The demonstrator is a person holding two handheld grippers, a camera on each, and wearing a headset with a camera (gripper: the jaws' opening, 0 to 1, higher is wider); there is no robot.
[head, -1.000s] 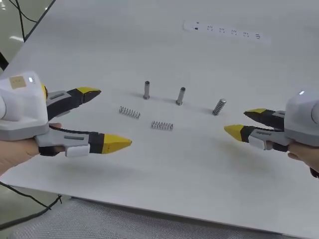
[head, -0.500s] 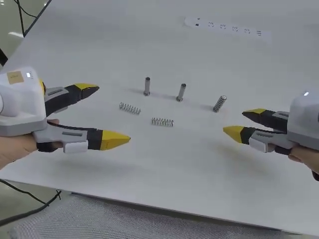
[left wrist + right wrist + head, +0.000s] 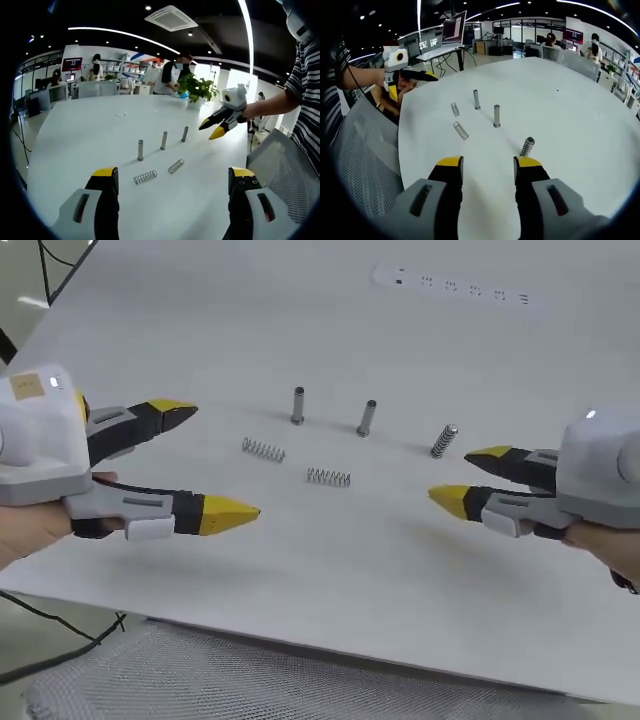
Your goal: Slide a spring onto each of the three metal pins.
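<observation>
Your left gripper (image 3: pixel 215 460), a grey body with black jaws ending in pointed yellow tips, hovers at nine o'clock in the head view, its jaws spread wide with nothing between them. Your right gripper (image 3: pixel 460 475), built the same, hovers at three o'clock with its jaws parted more narrowly, also empty. Between them lies a broad bare stretch of the smooth matte white tabletop (image 3: pixel 330 560). Its near edge crosses at six o'clock, close under both grippers, with a grey mesh chair seat (image 3: pixel 200 670) below it, and its left edge slants off toward eleven o'clock. Three short cylindrical metal pins stand in a row just above centre. These are the left bare steel pin (image 3: pixel 298 405), the middle bare steel pin (image 3: pixel 367 418), and the right steel pin (image 3: pixel 444 440) with a wire coil wound round its shaft under a flat head. Two loose coiled wire springs lie on their sides, apart from each other: the left loose spring (image 3: pixel 263 448) at seven o'clock from the left pin, and the nearer loose spring (image 3: pixel 328 477) at seven o'clock from the middle pin. A flat white power strip (image 3: pixel 450 288) lies far off at one o'clock. In the right gripper view, the coil-wrapped pin stands near the right-hand jaw tip, at twelve o'clock from it.
</observation>
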